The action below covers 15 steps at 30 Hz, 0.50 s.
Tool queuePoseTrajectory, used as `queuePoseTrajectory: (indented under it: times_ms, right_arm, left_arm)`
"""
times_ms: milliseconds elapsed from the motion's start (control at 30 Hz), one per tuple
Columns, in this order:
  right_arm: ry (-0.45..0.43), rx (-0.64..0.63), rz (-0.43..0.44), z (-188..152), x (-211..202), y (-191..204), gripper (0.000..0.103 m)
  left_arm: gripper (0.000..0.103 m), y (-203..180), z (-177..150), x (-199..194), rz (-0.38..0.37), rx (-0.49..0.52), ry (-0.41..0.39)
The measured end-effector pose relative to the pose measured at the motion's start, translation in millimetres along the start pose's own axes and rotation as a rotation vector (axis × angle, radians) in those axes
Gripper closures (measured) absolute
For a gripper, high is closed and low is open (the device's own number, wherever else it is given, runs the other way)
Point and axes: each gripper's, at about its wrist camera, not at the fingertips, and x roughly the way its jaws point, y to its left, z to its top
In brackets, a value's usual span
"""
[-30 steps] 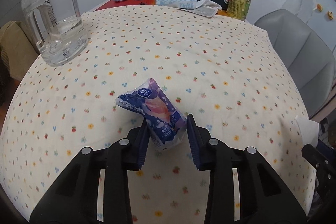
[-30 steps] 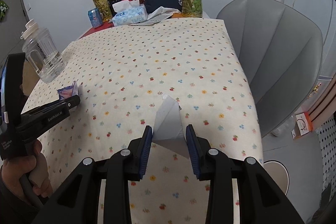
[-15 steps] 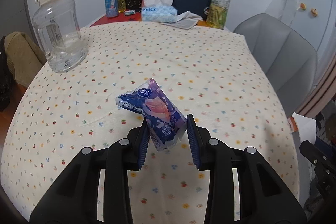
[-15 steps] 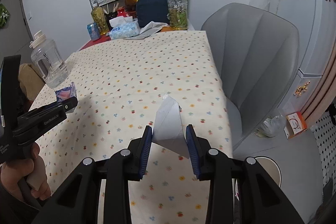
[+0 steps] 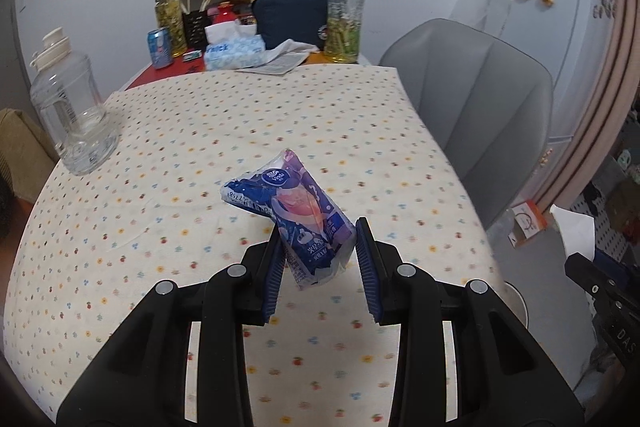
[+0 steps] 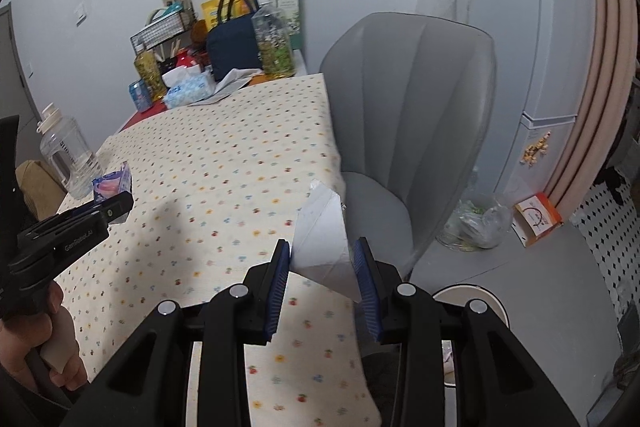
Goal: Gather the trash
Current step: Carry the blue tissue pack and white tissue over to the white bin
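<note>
On the far left of the desk [image 5: 200, 155], with its pale dotted cloth, I see a clear water jug [image 5: 70, 111] standing upright. Behind the cloth, at the far edge, sit a blue can [image 5: 160, 47], a tissue box [image 5: 234, 51], a navy bag [image 5: 290, 9] and a bottle [image 5: 344, 23].

My left claw [image 5: 320, 259] is clenched on a blue and purple tissue packet [image 5: 298, 215], which hangs tilted between the pads, lifted clear above the near middle of the cloth.

In the right wrist view, my right claw [image 6: 324, 269] is clamped on a crumpled white paper [image 6: 324, 239], held up over the near right edge of the desk. A grey chair [image 6: 412, 115] stands just right of the desk. On the floor beyond it lies a clear plastic bag [image 6: 476, 223], and a round white bin rim [image 6: 480, 297] shows under the claw.
</note>
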Motion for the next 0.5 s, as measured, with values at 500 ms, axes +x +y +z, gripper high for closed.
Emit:
queuePoseTrajectory:
  times_ms: [500]
  right_arm:
    - [-0.020,0.138,-0.104,-12,-18,-88,0.069]
  left_arm:
    - [0.069,-97,4,9,-0.104,0.119,0.007]
